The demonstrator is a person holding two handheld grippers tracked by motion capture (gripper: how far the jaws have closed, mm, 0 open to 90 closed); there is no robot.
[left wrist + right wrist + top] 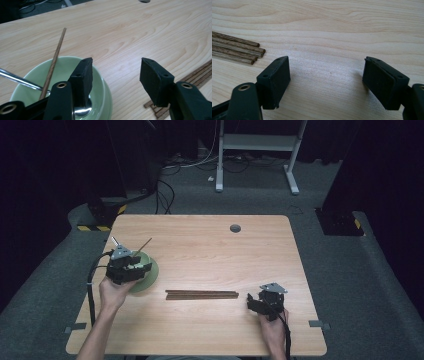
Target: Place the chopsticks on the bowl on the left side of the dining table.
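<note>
A pale green bowl (150, 274) (102, 83) stands near the table's left edge. One brown chopstick (143, 245) (56, 57) and a metal spoon handle (115, 240) (17, 79) lean in it. My left gripper (141, 266) (116, 65) hovers over the bowl's right rim, open, with nothing between its pads. A bundle of several brown chopsticks (202, 294) (197, 73) (237, 50) lies flat at mid-table. My right gripper (251, 302) (325, 63) is low over the bare wood just right of the bundle's end, open and holding nothing.
A grey cable hole (235, 228) sits near the far edge of the wooden table (210, 245). Beyond the table stand a white desk frame (257, 142) and loose cables (165, 190) on the grey floor.
</note>
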